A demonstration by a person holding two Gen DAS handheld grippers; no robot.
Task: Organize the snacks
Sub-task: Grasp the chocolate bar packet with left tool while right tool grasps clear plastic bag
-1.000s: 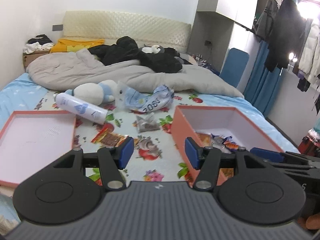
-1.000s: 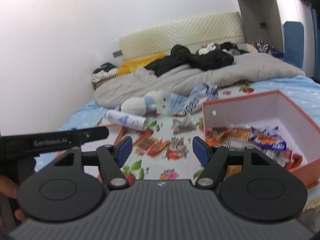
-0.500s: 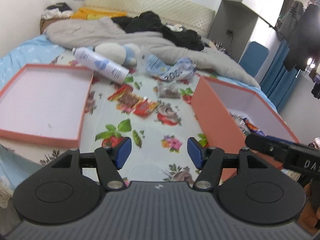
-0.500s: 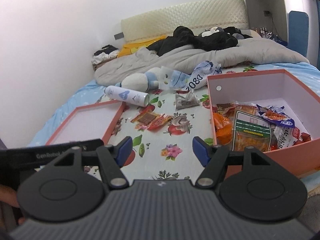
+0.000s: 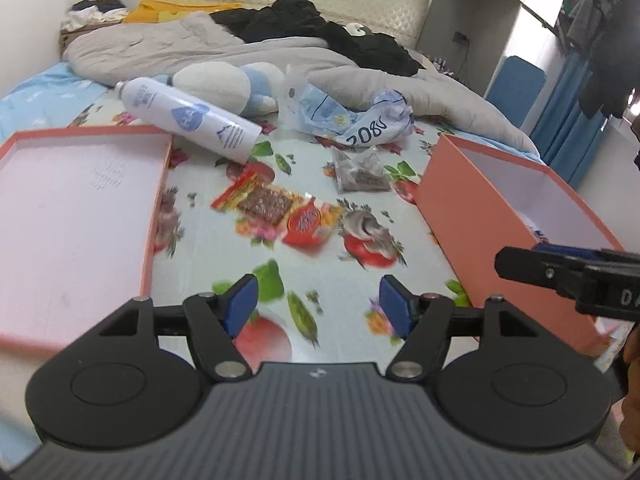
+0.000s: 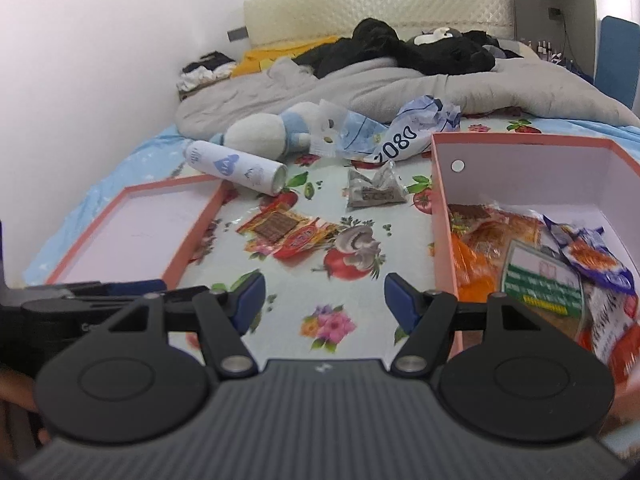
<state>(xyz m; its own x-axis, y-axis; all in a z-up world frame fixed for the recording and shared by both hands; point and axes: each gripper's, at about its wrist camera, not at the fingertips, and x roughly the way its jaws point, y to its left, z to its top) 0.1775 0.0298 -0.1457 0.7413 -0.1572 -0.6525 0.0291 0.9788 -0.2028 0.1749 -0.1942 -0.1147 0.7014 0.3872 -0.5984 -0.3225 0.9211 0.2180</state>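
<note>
A red and yellow snack packet (image 5: 276,210) (image 6: 288,230) lies flat on the flowered bedsheet, between the shallow pink lid (image 5: 76,216) (image 6: 136,232) and the deep pink box (image 5: 508,216) (image 6: 516,152). A clear bag of dark snacks (image 5: 360,168) (image 6: 374,192) lies farther back. The box holds several snack packets (image 6: 536,264). My left gripper (image 5: 318,310) hovers over the sheet short of the red packet, its jaws opening with nothing between them. My right gripper (image 6: 324,302) stands open and empty beside the box's left wall.
A white spray can (image 5: 188,118) (image 6: 236,168) lies by the lid's far corner. Behind it are a plush toy (image 5: 224,84), a crumpled blue and white bag (image 5: 360,120), a grey duvet (image 5: 160,48) and dark clothes (image 5: 320,32). The right gripper's body (image 5: 580,276) shows at the left view's right edge.
Both grippers have dropped lower and moved forward over the bed, so the packets, lid and box look nearer. The left jaws have spread a little wider.
</note>
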